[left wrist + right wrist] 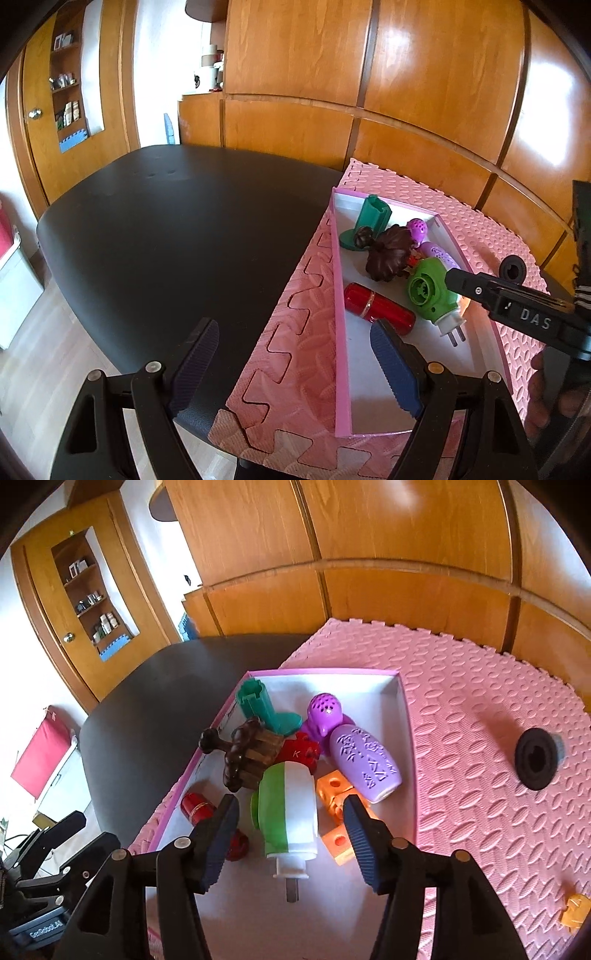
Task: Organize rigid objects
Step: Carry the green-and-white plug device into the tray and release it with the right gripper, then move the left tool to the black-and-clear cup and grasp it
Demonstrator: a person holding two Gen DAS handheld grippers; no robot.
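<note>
A pink-walled box with a white floor sits on a pink foam mat. In it lie a green-and-white plug-in device, a red cylinder, a green boot, a brown hair piece, a purple bottle and orange cubes. My right gripper is open over the box. Its fingers stand either side of the plug-in device with a gap on both sides. My left gripper is open and empty above the mat's left edge, by the box's near end.
A black round disc lies on the mat right of the box, and a small orange piece sits near the mat's front right. The black table extends left of the mat. Wooden cabinets stand behind.
</note>
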